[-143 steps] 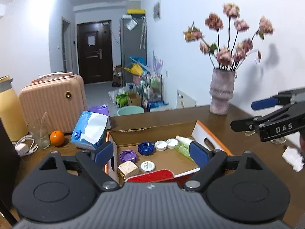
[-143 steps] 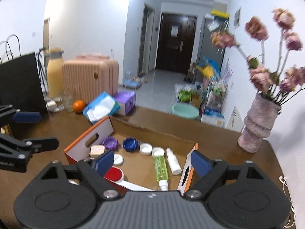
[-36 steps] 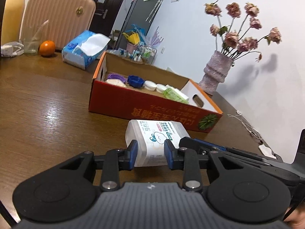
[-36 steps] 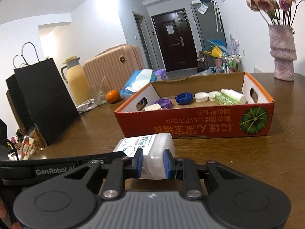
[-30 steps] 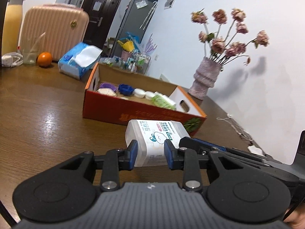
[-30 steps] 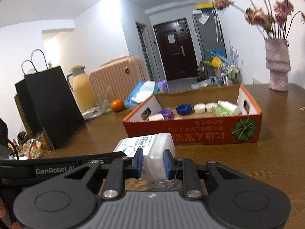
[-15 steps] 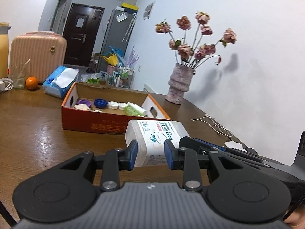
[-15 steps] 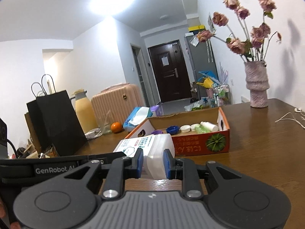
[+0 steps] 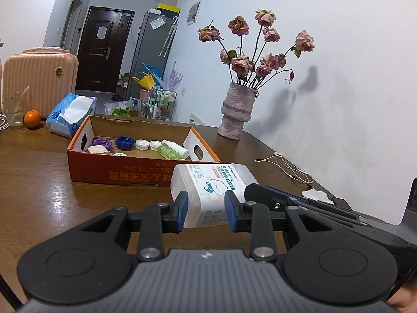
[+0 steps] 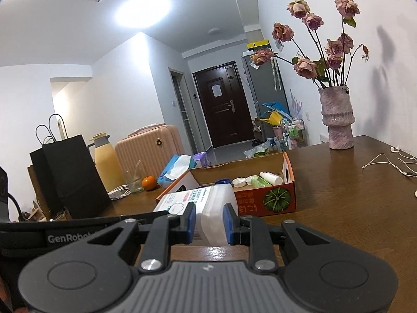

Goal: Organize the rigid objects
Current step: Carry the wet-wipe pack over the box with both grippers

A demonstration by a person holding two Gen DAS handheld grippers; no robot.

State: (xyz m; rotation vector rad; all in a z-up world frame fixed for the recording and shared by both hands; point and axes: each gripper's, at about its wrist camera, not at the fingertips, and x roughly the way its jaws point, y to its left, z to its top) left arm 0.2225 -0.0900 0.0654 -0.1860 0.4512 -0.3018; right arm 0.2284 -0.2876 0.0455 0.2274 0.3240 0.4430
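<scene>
You hold the white wipes container (image 9: 211, 193) clamped from both ends: your left gripper (image 9: 204, 211) pinches its near end between blue pads, and your right gripper (image 10: 208, 224) grips the opposite end. It hangs raised above the table (image 9: 39, 182), in front of the orange box's (image 9: 117, 174) near wall.

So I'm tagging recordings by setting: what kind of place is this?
Most likely a lived-in apartment: a brown wooden dining table, a ribbed pink hard-shell suitcase by the dark front door, and a pink textured vase of dried roses.
</scene>
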